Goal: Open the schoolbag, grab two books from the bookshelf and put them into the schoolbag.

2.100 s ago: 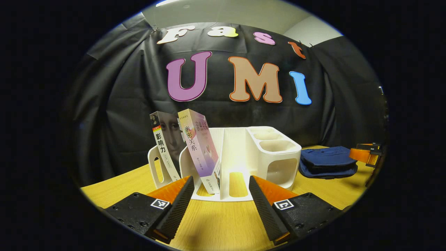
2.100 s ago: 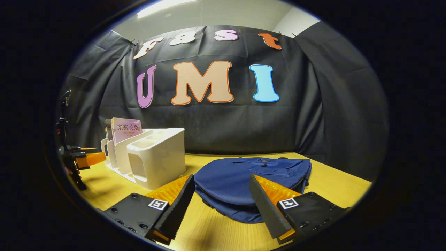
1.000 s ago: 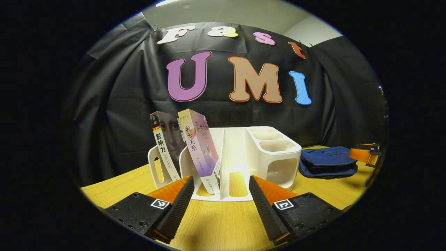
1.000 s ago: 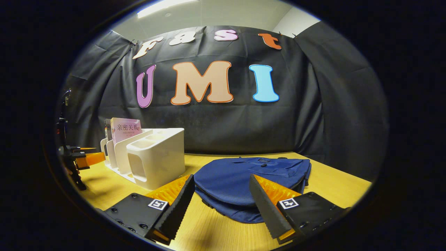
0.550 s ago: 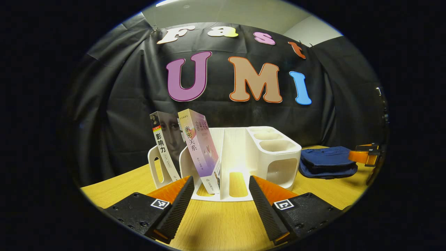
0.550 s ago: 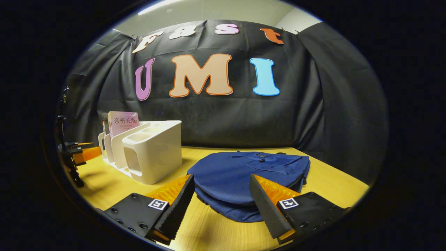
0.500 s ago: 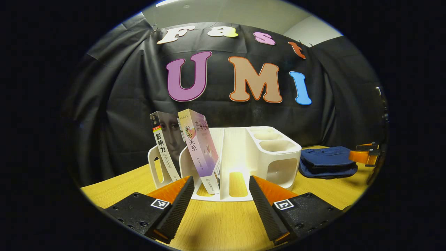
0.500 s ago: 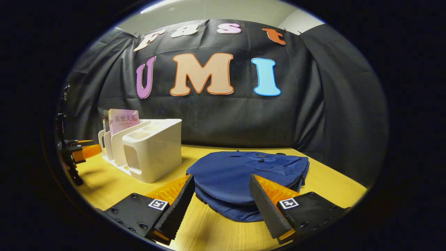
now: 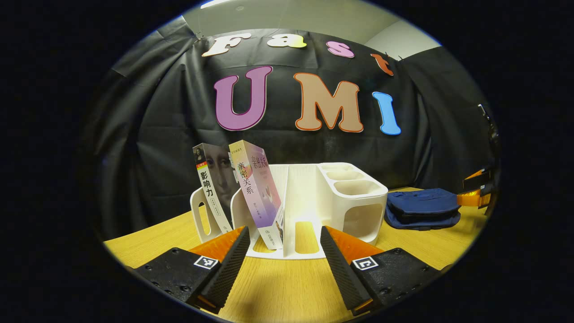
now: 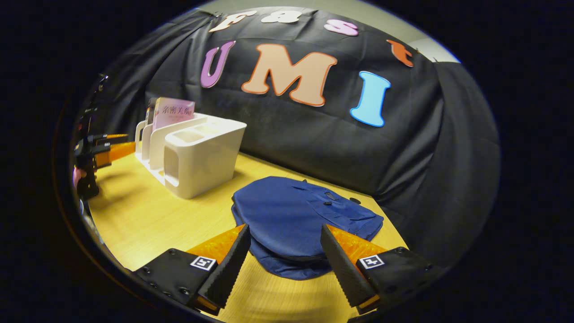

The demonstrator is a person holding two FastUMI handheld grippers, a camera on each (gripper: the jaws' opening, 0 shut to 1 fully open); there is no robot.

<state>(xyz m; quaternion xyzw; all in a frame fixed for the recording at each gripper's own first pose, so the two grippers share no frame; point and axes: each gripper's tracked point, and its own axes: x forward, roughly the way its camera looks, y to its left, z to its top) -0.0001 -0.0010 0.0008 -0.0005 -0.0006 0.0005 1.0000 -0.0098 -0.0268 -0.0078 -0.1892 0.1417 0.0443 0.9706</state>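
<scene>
A navy schoolbag (image 10: pixel 296 220) lies flat and zipped on the wooden table, straight ahead of my right gripper (image 10: pixel 283 262), which hangs open above its near edge. The white bookshelf (image 9: pixel 309 202) stands in front of my left gripper (image 9: pixel 283 262), also open and empty. Two books lean in its left slots: a dark one with a portrait cover (image 9: pixel 213 188) and a pink-purple one (image 9: pixel 258 193). In the left gripper view the schoolbag (image 9: pixel 421 208) lies at the right with the right gripper (image 9: pixel 477 190) beside it. In the right gripper view the left gripper (image 10: pixel 105 148) shows at far left.
The bookshelf (image 10: pixel 197 150) has round cup compartments on the side facing the bag. Bare wooden table (image 10: pixel 148 215) lies between shelf and bag. The black cloth wall closes the back and the right side.
My right gripper has risen and tilted downward over the schoolbag, so the bag sits lower and nearer. The left gripper has stayed still.
</scene>
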